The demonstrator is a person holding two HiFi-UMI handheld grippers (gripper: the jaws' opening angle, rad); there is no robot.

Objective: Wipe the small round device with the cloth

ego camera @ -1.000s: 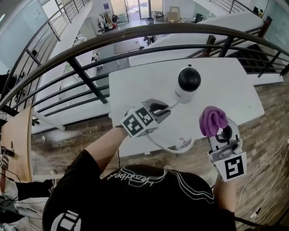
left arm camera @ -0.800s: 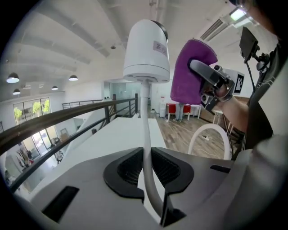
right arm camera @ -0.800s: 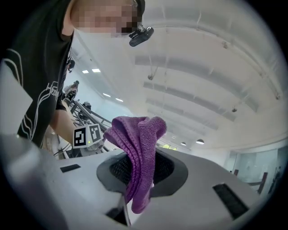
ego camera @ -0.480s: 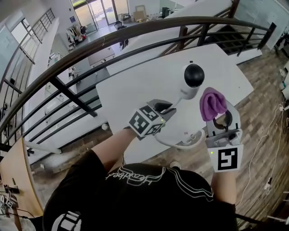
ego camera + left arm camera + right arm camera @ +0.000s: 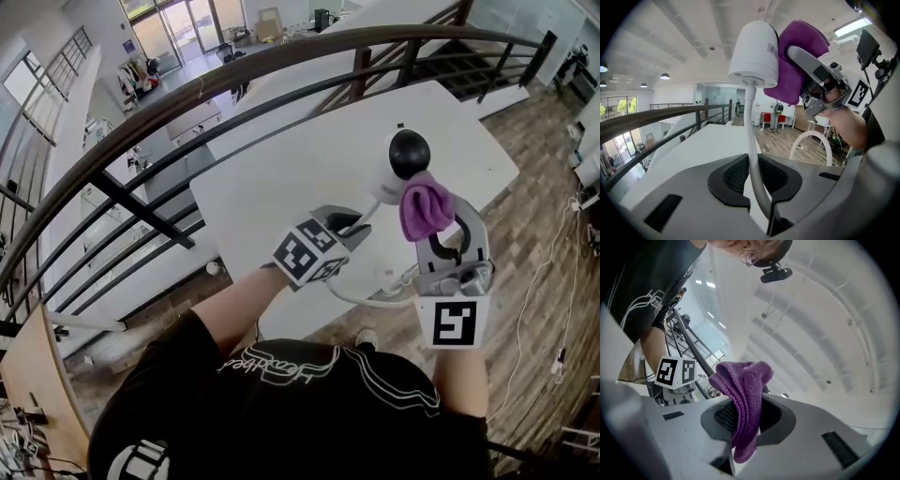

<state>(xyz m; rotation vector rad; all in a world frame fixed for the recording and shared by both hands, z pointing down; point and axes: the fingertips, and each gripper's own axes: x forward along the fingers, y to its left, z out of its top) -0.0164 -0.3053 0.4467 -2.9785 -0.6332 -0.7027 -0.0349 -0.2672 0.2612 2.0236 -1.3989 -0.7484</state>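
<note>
You stand on open office mezzanine: curved dark railing [image 5: 187, 94], white table [image 5: 300, 159], wood-plank floor [image 5: 536, 208]. Below you: desks [image 5: 192, 120], glass doors [image 5: 178, 28]. Red chairs [image 5: 769, 119] beyond.

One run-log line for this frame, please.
left claw: shut on thin white cable | right claw: shut on purple microfibre cloth | cloth: pressed against small round white-and-black device

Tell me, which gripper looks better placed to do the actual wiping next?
The right. The right gripper is shut on the purple cloth, which lies against the side of the small round device. The left gripper is shut on the device's white stem, holding it up, so it looks busy.
</note>
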